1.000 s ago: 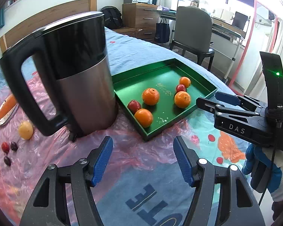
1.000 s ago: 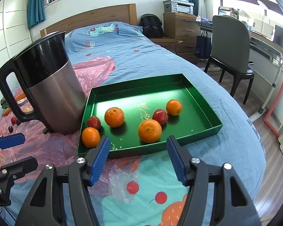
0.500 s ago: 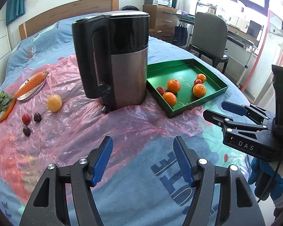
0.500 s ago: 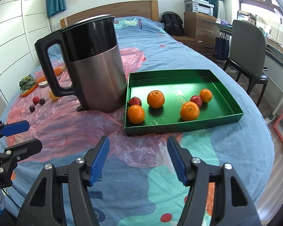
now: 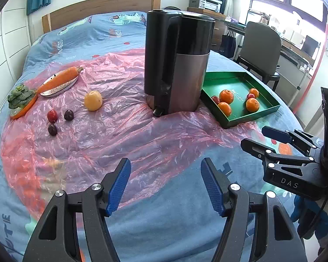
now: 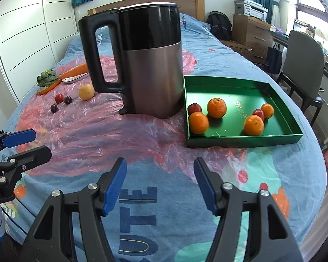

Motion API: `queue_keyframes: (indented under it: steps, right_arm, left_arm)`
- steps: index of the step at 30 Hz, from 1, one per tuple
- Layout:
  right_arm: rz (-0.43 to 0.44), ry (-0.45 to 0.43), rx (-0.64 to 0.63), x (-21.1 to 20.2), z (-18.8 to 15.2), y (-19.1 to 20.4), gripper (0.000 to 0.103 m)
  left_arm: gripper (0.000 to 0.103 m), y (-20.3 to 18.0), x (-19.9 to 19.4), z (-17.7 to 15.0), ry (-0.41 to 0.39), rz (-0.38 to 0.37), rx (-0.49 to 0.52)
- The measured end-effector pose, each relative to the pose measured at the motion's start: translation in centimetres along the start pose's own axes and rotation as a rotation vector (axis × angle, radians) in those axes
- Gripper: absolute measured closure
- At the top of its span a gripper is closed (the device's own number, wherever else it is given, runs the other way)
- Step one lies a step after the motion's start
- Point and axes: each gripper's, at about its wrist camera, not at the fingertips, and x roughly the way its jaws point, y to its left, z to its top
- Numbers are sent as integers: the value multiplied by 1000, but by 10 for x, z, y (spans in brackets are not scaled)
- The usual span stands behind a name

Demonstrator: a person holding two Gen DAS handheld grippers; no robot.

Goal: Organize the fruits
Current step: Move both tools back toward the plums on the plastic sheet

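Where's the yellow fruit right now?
The yellow fruit lies on the pink plastic sheet, left of the kettle, between it and three small plums.

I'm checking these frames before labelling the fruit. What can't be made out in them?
- Left wrist view: the kettle hides the green tray's near-left corner.
- Right wrist view: the kettle hides part of the carrot and its plate.
- Both views: the gold print on the tray floor is too small to read.
- What the small dark fruits are: too small to tell.

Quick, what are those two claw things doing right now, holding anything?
Left gripper: open, fingers spread, holding nothing.
Right gripper: open, fingers spread, holding nothing.
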Motion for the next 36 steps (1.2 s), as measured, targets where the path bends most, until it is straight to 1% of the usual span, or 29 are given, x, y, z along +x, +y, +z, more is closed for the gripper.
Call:
queue_keyframes:
  steps: [7, 18, 28, 36]
  right_arm:
    - [46, 36, -68, 16, 1, 38, 5]
    - [108, 78, -152, 41, 5, 92, 5]
    - [133, 101, -193, 59, 6, 121, 5]
    - [130, 82, -201, 99, 21, 136, 5]
  left_arm:
    - [42, 30, 5, -10, 10, 18, -62]
    - [42, 91, 13, -24, 20, 75, -179]
    - [42, 131, 17, -39, 24, 123, -245]
    - [42, 155, 26, -42, 24, 176, -283]
